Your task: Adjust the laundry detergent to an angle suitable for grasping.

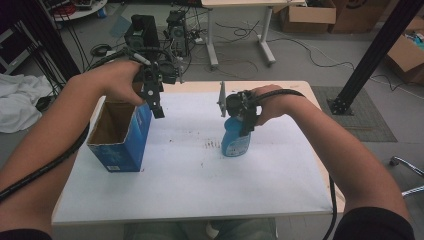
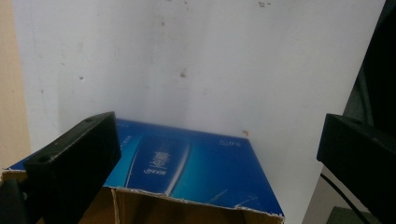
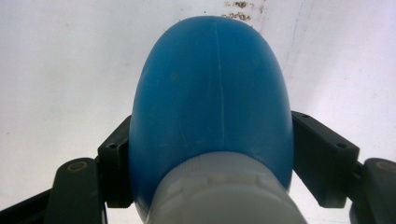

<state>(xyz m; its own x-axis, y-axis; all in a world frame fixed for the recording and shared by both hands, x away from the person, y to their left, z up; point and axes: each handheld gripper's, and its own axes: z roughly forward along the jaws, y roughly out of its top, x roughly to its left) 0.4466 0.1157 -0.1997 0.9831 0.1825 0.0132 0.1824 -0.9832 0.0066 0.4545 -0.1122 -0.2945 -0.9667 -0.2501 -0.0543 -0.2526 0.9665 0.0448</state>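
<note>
A blue bottle with a grey cap stands upright on the white table top, right of centre. My right gripper comes down over its neck, and the jaws sit against both sides of the bottle, pressing on it. An open blue carton, with a brown inside, stands at the table's left. My left gripper hovers above the carton's far right corner, pointing down. Its jaws stand wide apart with nothing between them, and the carton's printed side lies below my left gripper.
Dark smudges mark the table top just left of the bottle. Beyond the table's far edge are a computer tower, loose cables and another table's legs. A black post rises at the right.
</note>
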